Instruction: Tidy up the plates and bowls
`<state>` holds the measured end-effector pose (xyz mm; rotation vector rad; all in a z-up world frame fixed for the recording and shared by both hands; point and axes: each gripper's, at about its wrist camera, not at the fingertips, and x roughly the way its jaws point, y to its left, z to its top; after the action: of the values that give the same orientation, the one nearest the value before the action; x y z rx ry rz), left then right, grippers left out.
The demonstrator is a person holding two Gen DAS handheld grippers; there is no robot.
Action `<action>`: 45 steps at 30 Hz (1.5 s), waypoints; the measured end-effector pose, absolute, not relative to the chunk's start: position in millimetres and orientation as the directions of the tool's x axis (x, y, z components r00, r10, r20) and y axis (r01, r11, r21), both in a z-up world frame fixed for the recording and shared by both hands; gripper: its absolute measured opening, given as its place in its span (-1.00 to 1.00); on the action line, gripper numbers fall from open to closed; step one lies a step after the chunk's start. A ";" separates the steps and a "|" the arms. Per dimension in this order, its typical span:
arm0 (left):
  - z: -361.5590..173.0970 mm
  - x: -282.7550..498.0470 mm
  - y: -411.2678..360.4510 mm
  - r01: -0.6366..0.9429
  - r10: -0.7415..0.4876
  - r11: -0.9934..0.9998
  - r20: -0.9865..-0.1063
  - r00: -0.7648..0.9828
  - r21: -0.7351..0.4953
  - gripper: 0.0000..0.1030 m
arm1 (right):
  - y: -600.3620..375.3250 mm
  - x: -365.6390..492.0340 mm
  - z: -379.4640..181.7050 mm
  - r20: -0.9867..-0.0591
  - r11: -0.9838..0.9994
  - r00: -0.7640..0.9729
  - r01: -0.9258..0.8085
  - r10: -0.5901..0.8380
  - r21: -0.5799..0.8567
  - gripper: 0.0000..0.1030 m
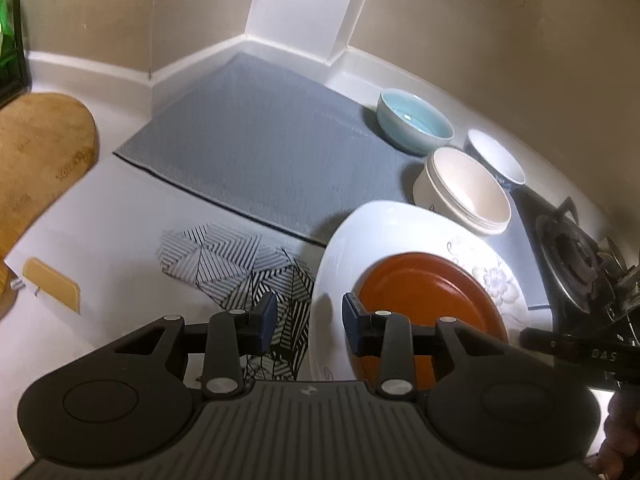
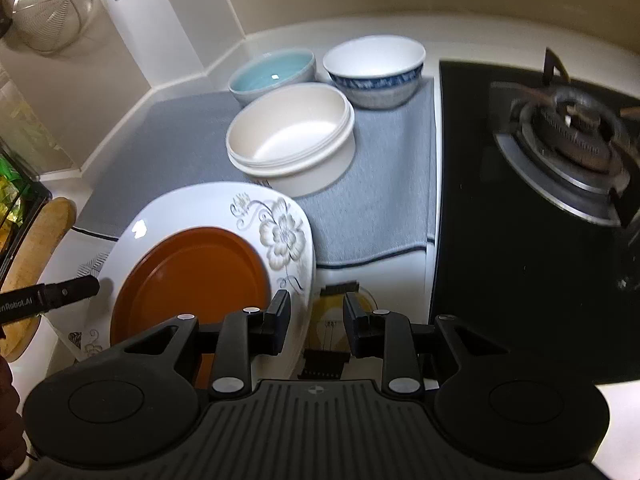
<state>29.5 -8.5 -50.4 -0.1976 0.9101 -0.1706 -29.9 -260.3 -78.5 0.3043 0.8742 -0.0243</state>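
Two plates: the orange plate (image 1: 424, 292) lay nested on the white flowered plate (image 1: 360, 232), which sat partly on the striped trivet (image 1: 224, 264) and partly over the front edge of the grey mat (image 1: 256, 140).
Far left: a wooden board (image 1: 40, 152) rested at the counter's edge, well apart from the crockery.
Left gripper: the left gripper (image 1: 309, 322) straddled the near-left rim of the white plate, jaws parted, pads clear of the rim, nothing held.
Centre stack: judged finished, the small plate centred enough on the large one.
Right gripper: the right gripper (image 2: 316, 316) stood at the plate's right rim, jaws parted, nothing pressed between the pads; one finger overlapped the rim, the other stood over a yellow trivet (image 2: 336, 320) on the counter.
Bowls: three stood separate at the back right of the mat, the cream bowl (image 2: 292, 140) nearest the plates, the pale blue bowl (image 2: 272, 72) behind it, the blue-patterned bowl (image 2: 374, 70) just beside that.
Far right: the gas hob (image 2: 560, 140) lay beside the mat, unused.
Done: plates stacked, by the look of it, both grippers empty.
Left: bowls still un-nested; stacking them seemed the remaining work, roughly half the job.
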 end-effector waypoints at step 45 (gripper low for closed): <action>-69.9 87.3 57.1 0.035 -0.261 0.955 -0.774 0.576 -0.296 -0.58 | -191.5 35.3 -89.7 -0.771 0.960 0.596 0.000 0.224 0.279 -0.54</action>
<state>87.3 57.1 -69.9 -0.2608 0.9433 -0.1755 35.3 -191.5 -89.7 0.2622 0.9257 0.1315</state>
